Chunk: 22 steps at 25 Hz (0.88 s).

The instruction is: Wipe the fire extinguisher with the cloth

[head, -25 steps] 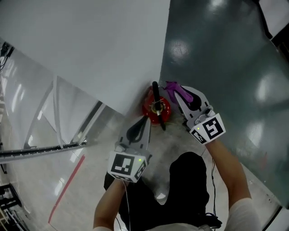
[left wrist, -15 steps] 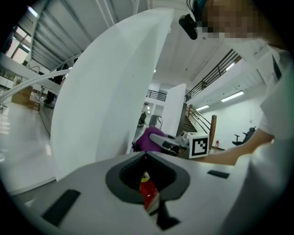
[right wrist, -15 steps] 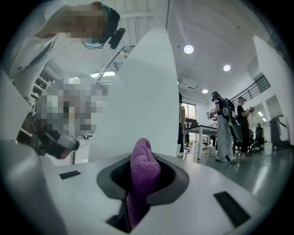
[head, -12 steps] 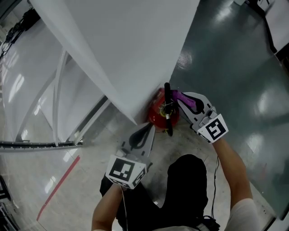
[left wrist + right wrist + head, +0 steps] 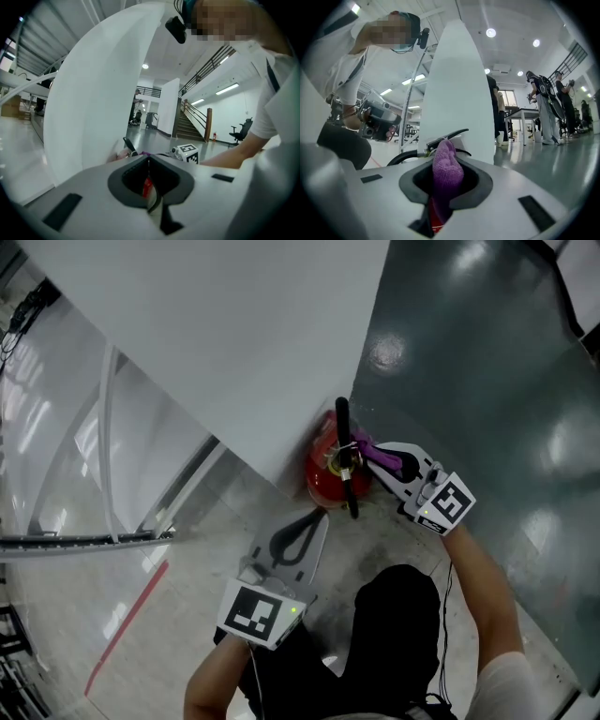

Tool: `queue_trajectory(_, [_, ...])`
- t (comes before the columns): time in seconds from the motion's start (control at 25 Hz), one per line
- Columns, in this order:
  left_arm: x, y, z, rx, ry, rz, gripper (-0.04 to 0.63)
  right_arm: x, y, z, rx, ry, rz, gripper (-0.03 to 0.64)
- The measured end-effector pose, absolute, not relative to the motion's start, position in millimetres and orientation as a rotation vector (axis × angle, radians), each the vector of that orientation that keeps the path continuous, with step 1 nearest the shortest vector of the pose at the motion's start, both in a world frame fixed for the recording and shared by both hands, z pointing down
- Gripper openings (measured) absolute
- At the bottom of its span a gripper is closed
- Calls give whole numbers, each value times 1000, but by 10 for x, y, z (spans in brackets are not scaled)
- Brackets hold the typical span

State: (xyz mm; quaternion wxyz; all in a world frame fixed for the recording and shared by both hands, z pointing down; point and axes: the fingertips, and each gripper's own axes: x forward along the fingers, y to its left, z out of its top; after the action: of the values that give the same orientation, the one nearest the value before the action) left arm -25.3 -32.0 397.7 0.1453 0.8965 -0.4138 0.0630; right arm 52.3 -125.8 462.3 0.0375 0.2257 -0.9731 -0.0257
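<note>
A red fire extinguisher (image 5: 325,474) with a black handle and hose stands on the floor at the foot of a white panel. My right gripper (image 5: 375,457) is shut on a purple cloth (image 5: 381,452) and rests against the extinguisher's top right side. In the right gripper view the purple cloth (image 5: 447,169) bulges out between the jaws, with the black handle (image 5: 449,137) just behind it. My left gripper (image 5: 309,517) is shut and empty, pointing at the extinguisher's near side. In the left gripper view a sliver of the red extinguisher (image 5: 146,186) shows past the closed jaws.
A large white panel (image 5: 234,352) leans over the extinguisher on the left. Dark glossy floor (image 5: 487,390) lies to the right, pale floor with a red line (image 5: 127,629) to the left. White metal frame bars (image 5: 103,465) stand at left. People stand far off (image 5: 543,105).
My right gripper has sunk with the cloth from beside the handle to lower along the extinguisher's right side. My left gripper has drawn back a little and lower.
</note>
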Motion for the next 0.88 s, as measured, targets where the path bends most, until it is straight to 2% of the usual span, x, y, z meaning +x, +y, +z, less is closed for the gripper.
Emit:
queue_trajectory(0.24, [-243,-388,4123,2611,-1190,246,11,601,-1168,4719,706,-3076,-37,62])
queue_trajectory(0.88, [-287,-323,4621,2609,-1182,229,11,662,-795,4792,796,-3049,-290,61])
